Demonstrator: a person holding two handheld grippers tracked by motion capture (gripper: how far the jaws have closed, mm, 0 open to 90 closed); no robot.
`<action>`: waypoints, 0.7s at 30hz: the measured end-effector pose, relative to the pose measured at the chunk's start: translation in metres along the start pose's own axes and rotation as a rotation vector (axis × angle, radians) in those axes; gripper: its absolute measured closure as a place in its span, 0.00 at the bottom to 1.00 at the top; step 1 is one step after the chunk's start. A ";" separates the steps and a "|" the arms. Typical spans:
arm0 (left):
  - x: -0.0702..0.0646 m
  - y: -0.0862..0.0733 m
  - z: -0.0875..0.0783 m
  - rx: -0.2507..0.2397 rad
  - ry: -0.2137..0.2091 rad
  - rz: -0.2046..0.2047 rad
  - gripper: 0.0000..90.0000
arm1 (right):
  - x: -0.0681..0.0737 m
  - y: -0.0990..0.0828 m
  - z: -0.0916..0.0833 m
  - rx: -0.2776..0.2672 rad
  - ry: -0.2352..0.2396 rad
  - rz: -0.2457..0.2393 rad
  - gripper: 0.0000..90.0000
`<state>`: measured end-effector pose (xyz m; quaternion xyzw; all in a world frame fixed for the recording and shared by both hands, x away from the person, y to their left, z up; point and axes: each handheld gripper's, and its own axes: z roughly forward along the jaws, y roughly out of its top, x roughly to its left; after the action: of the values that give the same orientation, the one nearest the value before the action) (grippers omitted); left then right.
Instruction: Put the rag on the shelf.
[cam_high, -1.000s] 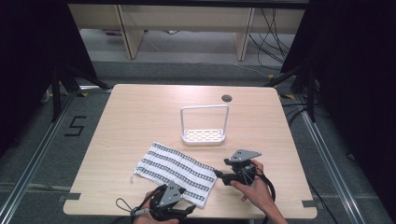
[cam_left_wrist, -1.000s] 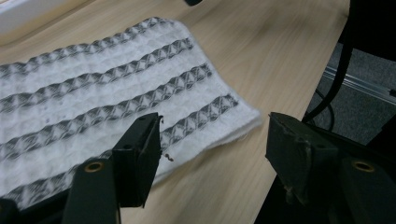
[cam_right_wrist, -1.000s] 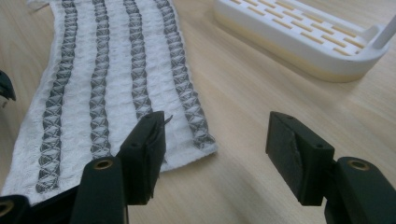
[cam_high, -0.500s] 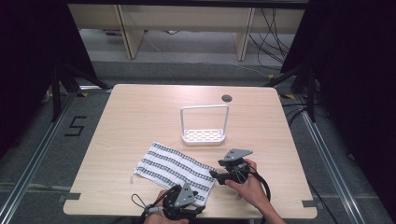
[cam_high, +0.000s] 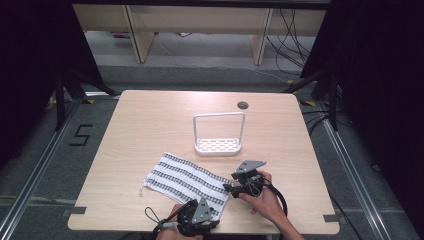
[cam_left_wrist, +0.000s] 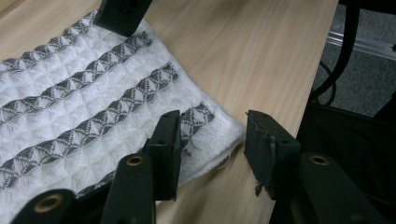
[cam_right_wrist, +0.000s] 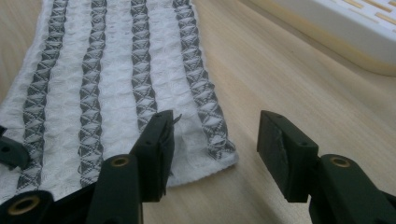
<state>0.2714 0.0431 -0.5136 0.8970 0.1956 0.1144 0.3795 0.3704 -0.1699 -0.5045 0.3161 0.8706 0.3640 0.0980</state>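
A white towel with grey woven stripes (cam_high: 182, 179) lies flat on the table near its front edge. My left gripper (cam_high: 209, 220) is open at the towel's near right corner (cam_left_wrist: 205, 126); one jaw rests over the cloth, the other over bare wood. My right gripper (cam_high: 229, 188) is open at the towel's far right corner (cam_right_wrist: 219, 149), its left jaw over the cloth and its right jaw over the table. Neither gripper holds anything. In the left gripper view, a jaw of the right gripper (cam_left_wrist: 123, 14) sits on the towel farther along that short edge.
A white rack with a slotted base and a tall wire hoop (cam_high: 218, 145) stands just behind the towel, and its base (cam_right_wrist: 336, 23) is close to my right gripper. The wooden table (cam_high: 150, 125) has a cable hole (cam_high: 243, 105) at the back. The table's front edge runs just beside my left gripper.
My left gripper has moved right along the front edge to the towel's near right corner. My right gripper has shifted slightly toward the towel. The towel has not moved.
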 end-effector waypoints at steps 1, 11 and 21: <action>0.000 0.001 0.000 0.002 -0.004 0.000 0.67 | 0.001 0.000 0.000 0.005 0.000 0.017 0.56; 0.003 0.000 -0.002 0.002 0.001 0.028 0.89 | 0.001 -0.002 0.001 0.049 0.021 0.034 0.81; 0.007 0.000 -0.005 -0.009 -0.007 0.027 0.96 | 0.005 0.001 0.000 0.004 0.051 0.059 0.92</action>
<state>0.2758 0.0494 -0.5092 0.8982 0.1814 0.1173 0.3828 0.3671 -0.1663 -0.5038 0.3325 0.8639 0.3727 0.0645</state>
